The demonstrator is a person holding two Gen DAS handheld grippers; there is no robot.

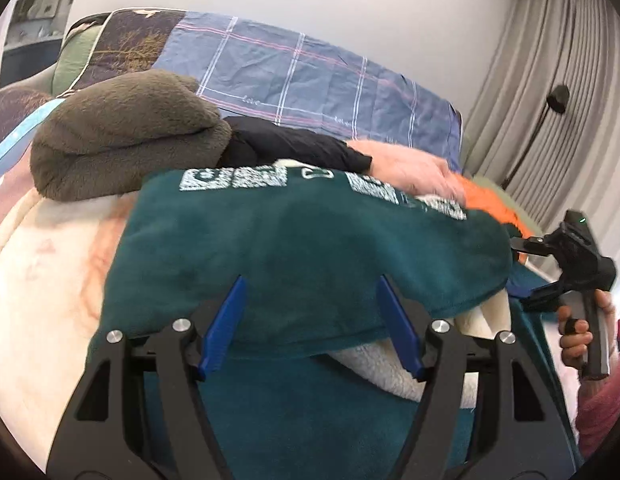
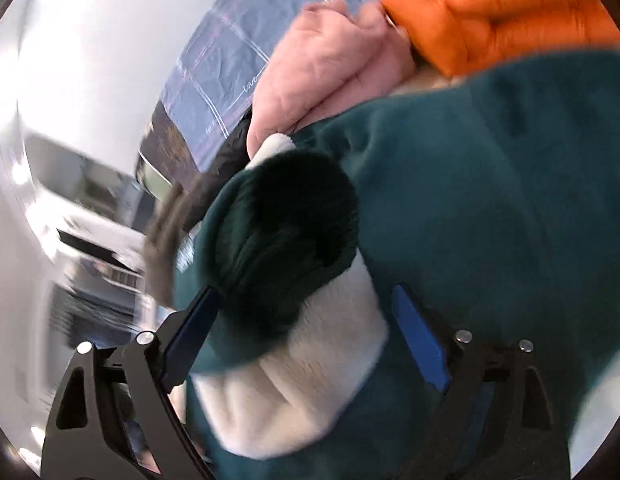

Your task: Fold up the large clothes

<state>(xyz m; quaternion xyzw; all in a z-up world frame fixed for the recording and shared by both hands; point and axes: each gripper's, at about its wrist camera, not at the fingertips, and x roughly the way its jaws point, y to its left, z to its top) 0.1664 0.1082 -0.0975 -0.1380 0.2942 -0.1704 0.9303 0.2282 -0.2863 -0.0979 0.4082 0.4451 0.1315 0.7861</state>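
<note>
Fleece [image 1: 310, 248] runs left-right across my left view; left gripper [image 1: 311, 300] spread, right gripper [image 2: 306, 320] spread around its bunched fold.

A dark teal fleece [image 1: 310, 240] with cream lining [image 1: 389, 364] and white lettering lies spread on the bed, partly folded over itself, its lined edge turned up. Its far edge meets the piled clothes.

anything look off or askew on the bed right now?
Nothing damaged. The teal fleece garment lies bunched mid-fold, its cream lining turned out along the near edge. Left gripper and right gripper both stand open around it. The pink and orange clothes behind are heaped unfolded.
</note>
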